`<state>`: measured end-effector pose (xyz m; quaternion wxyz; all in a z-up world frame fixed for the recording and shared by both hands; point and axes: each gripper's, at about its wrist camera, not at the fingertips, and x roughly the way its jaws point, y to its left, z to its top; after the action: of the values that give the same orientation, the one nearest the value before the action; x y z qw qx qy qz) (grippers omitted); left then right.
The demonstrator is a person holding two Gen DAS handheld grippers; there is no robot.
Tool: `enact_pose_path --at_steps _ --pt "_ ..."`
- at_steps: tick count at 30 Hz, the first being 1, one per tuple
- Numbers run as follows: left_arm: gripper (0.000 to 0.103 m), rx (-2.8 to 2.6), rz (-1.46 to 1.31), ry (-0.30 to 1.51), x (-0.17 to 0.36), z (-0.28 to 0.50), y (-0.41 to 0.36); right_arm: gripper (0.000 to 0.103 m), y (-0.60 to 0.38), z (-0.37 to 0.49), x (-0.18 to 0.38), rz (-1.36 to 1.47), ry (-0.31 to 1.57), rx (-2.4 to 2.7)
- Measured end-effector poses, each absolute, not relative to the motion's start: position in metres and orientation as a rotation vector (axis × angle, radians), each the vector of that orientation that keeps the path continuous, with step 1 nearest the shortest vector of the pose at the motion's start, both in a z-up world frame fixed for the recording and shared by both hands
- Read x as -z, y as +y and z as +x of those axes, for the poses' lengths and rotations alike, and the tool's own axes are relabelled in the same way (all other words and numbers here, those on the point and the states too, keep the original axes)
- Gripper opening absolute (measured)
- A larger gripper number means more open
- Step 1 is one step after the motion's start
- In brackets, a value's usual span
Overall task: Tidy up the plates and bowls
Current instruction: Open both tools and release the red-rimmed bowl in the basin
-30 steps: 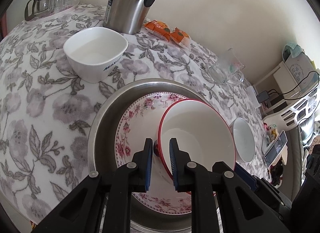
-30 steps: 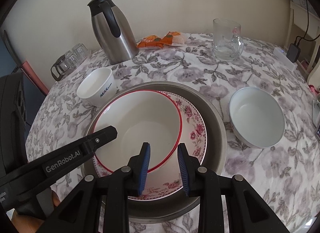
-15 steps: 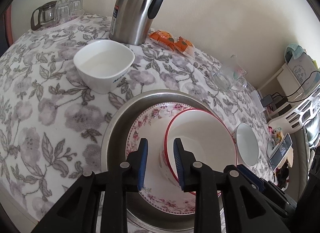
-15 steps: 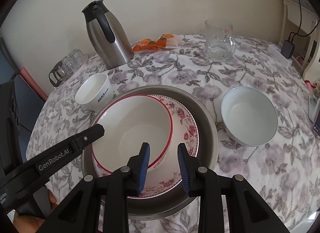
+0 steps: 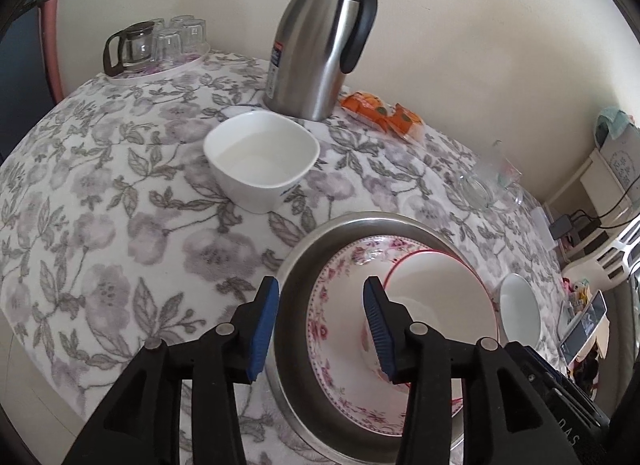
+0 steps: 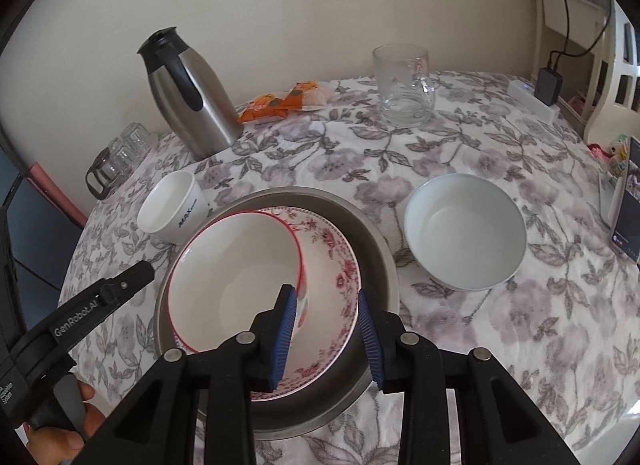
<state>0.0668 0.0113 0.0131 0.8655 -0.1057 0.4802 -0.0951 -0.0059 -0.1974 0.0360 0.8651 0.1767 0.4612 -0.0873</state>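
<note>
A red-rimmed white bowl (image 6: 236, 285) rests on a pink floral plate (image 6: 332, 265) inside a round metal pan (image 6: 376, 249); the bowl also shows in the left wrist view (image 5: 436, 297). My left gripper (image 5: 320, 325) is open and empty, above the pan's left rim (image 5: 292, 305). My right gripper (image 6: 326, 335) is open and empty, its fingers straddling the floral plate's near right edge. A square white bowl (image 5: 260, 157) (image 6: 172, 207) stands left of the pan. A round white bowl (image 6: 464, 229) (image 5: 520, 313) stands right of it.
A steel thermos jug (image 5: 320, 45) (image 6: 188, 97) stands at the back. Orange snack packets (image 6: 280, 103), a glass mug (image 6: 402, 85), and a tray of small glasses with a glass pot (image 5: 156, 45) also stand at the back. A phone (image 6: 626, 217) lies at the right edge.
My left gripper opened, let go of the red-rimmed bowl's rim, and drew back to the left. The bowl now rests on the floral plate. My right gripper opened a little wider.
</note>
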Motion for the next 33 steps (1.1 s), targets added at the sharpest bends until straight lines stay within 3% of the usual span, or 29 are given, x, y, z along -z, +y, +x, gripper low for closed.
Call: enact_pose_path --at_steps 5,7,8,10,13,19,30,33 --pt "0.052 0.15 -0.208 1.027 -0.009 0.069 0.016 0.037 -0.206 -0.008 -0.033 0.392 0.973 0.212" --pt "0.058 0.132 -0.203 1.04 -0.006 0.07 0.017 0.045 -0.209 -0.009 -0.031 0.4 0.976 0.231" --pt "0.065 0.12 -0.199 1.048 -0.005 0.07 0.018 0.048 -0.211 -0.009 -0.031 0.401 0.977 0.239" --pt "0.071 0.106 -0.195 1.057 -0.003 0.071 0.019 0.049 -0.212 -0.009 -0.03 0.402 0.978 0.249" --pt "0.072 0.097 -0.191 1.058 -0.002 0.071 0.02 0.056 -0.213 -0.009 -0.03 0.401 0.978 0.255" --pt "0.085 0.087 -0.164 1.059 -0.001 0.07 0.017 0.073 -0.213 -0.008 -0.029 0.39 0.979 0.269" --pt "0.086 0.056 -0.121 1.046 0.0 0.071 0.018 0.093 -0.214 -0.007 -0.026 0.381 0.985 0.28" --pt "0.096 0.045 -0.109 1.038 -0.001 0.071 0.018 0.103 -0.212 -0.006 -0.027 0.37 0.978 0.284"
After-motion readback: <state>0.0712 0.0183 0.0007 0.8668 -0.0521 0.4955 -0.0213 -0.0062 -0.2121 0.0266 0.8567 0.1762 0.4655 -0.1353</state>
